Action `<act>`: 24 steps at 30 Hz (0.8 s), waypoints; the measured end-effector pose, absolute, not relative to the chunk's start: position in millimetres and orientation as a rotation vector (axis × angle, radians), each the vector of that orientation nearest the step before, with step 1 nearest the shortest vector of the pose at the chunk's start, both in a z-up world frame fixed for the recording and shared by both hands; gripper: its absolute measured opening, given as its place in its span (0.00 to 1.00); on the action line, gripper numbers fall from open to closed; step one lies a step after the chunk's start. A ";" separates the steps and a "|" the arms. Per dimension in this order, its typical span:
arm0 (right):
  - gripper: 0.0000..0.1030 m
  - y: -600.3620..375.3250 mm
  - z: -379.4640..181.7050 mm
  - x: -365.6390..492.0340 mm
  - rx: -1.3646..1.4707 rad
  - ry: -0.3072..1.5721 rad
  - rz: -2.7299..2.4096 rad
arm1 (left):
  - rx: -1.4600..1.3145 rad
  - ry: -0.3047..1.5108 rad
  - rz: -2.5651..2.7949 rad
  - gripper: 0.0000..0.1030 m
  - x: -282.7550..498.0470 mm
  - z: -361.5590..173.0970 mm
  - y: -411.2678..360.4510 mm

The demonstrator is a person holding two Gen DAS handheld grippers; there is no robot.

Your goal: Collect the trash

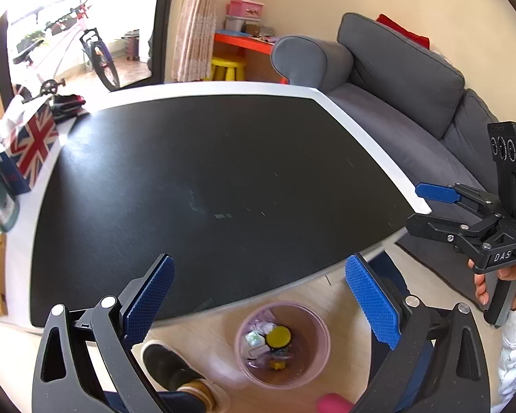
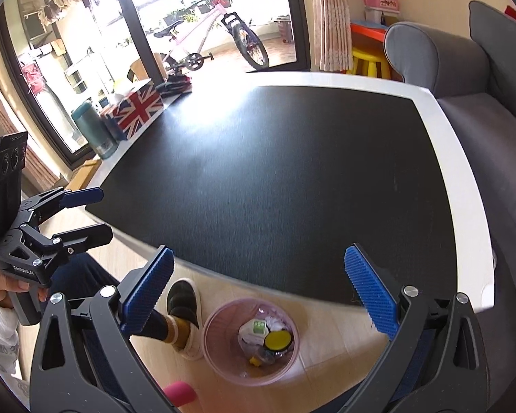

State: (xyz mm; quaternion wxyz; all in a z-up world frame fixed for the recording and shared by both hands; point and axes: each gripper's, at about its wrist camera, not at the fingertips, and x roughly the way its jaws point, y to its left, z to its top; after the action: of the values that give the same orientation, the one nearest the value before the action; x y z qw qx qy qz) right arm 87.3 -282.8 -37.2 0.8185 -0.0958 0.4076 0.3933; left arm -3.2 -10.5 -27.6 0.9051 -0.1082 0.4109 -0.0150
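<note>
A pink trash bin stands on the floor just in front of the table's near edge; it also shows in the right wrist view. Inside lie a yellow-lidded jar, crumpled wrappers and other scraps. My left gripper is open and empty, held above the bin at the table edge. My right gripper is open and empty, also above the bin. Each gripper shows in the other's view: the right one at the far right, the left one at the far left.
The black table top with white rim carries a Union Jack tissue box and a green bottle at its left side. A grey sofa runs along the right. The person's shoe is beside the bin.
</note>
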 end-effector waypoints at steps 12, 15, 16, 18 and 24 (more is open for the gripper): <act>0.95 -260.0 -21.6 120.2 -0.233 0.858 0.830 | -0.167 0.841 0.005 0.93 26.2 -10.6 9.7; 0.95 -258.0 -19.5 123.6 -0.229 0.856 0.831 | -0.193 0.851 -0.010 0.93 30.6 -12.7 13.6; 0.95 -257.8 -19.0 125.1 -0.225 0.855 0.832 | -0.198 0.854 -0.008 0.93 32.4 -13.9 15.3; 0.95 -257.5 -18.5 127.3 -0.221 0.853 0.831 | -0.195 0.863 -0.002 0.94 35.0 -16.5 15.9; 0.95 -256.1 -18.7 129.7 -0.225 0.849 0.830 | -0.209 0.871 -0.005 0.94 37.9 -19.3 16.6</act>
State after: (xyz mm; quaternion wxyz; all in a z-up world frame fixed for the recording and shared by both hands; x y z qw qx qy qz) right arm 129.7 -256.1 -18.7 0.8230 -0.1060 0.3991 0.3901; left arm 37.9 16.6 -19.3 0.9014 -0.1012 0.4211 -0.0026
